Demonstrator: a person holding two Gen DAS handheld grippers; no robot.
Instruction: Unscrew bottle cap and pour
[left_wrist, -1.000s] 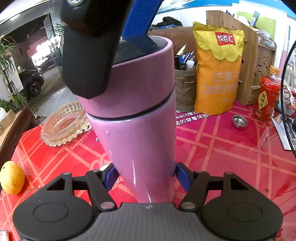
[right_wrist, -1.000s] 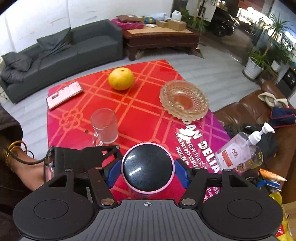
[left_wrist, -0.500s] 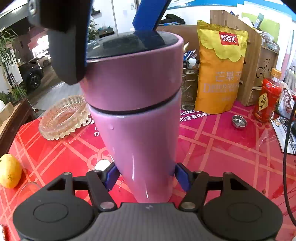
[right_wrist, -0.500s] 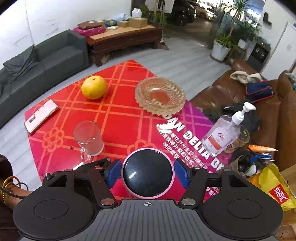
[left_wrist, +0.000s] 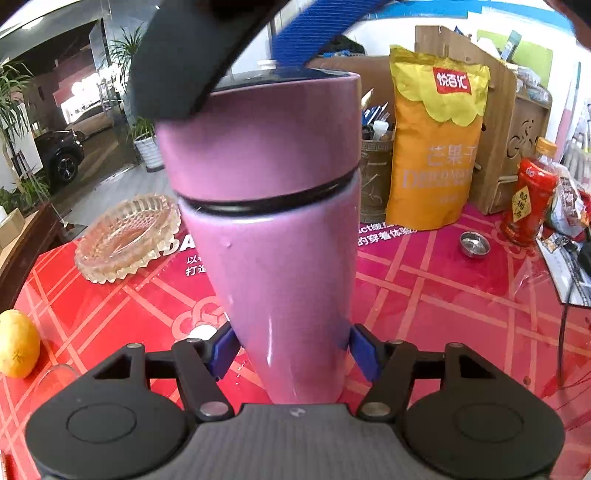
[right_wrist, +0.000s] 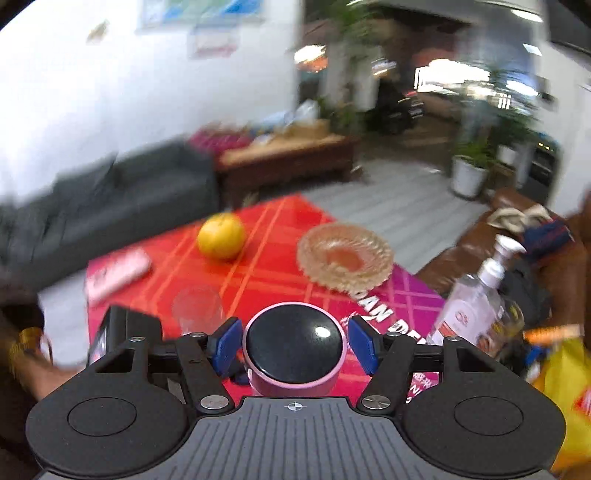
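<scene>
Your left gripper (left_wrist: 290, 350) clamps the upright pink bottle (left_wrist: 280, 266)
Cap (right_wrist: 294, 341) points up (right gripper (right_wrist: 294, 345) jaws parted, just clear)

Both hand-held grippers (left_wrist: 289, 349) (right_wrist: 293, 345) seemingly clamped.

Your pink bottle (left_wrist: 280, 258) looks smooth and glossy, its cap (right_wrist: 294, 347) top shiny black; the ashtray (left_wrist: 127, 232) is ribbed cut glass, the tabletop (left_wrist: 443, 295) glossy red.

Lounge-like shop front, grey sofa (right_wrist: 140, 184), wooden coffee table (right_wrist: 284, 155), potted plants (right_wrist: 469, 162)
</scene>
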